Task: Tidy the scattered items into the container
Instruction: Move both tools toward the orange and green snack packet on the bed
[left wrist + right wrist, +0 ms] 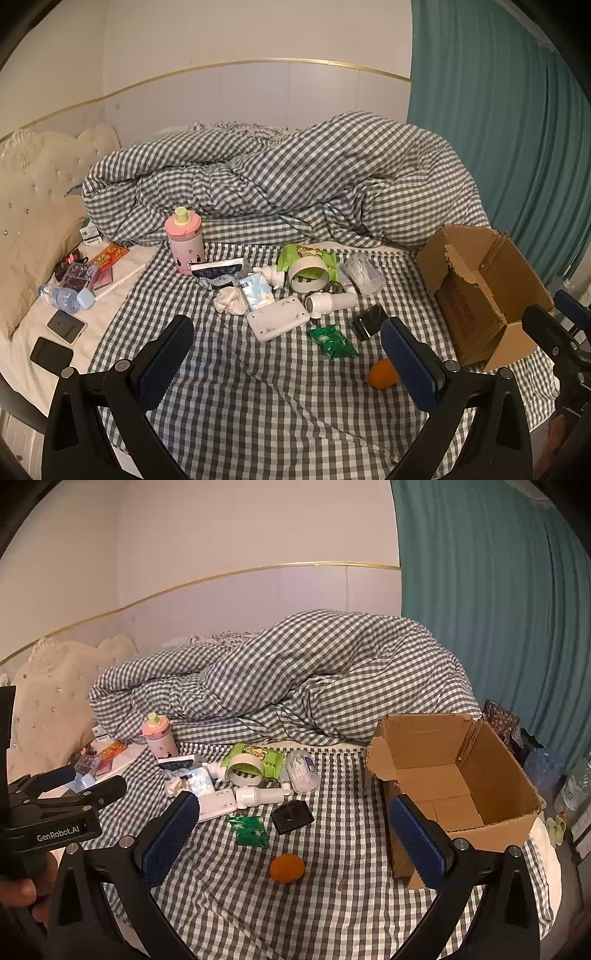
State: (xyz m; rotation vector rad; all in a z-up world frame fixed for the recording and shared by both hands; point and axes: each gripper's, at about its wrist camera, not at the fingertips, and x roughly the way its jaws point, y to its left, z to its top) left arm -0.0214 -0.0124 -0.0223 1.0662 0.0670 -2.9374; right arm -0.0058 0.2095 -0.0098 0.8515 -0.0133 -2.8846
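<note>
An open cardboard box (461, 775) stands on the checked bed at the right; it also shows in the left wrist view (480, 291). Scattered before it lie an orange (287, 867), a green packet (251, 830), a black case (291, 816), a white bottle (258, 795), a tape roll (245, 770), a cotton swab tub (303, 771), a white flat case (277, 319), a crumpled tissue (229, 300) and a pink bottle (184, 245). My left gripper (288, 365) is open and empty above the sheet. My right gripper (291, 845) is open and empty, the orange below it.
A bunched checked duvet (288, 177) fills the back of the bed. At the left a white strip holds two phones (59, 339), a water bottle (61, 297) and small packets (107, 256) beside the cream headboard (40, 192). A teal curtain (498, 609) hangs at the right.
</note>
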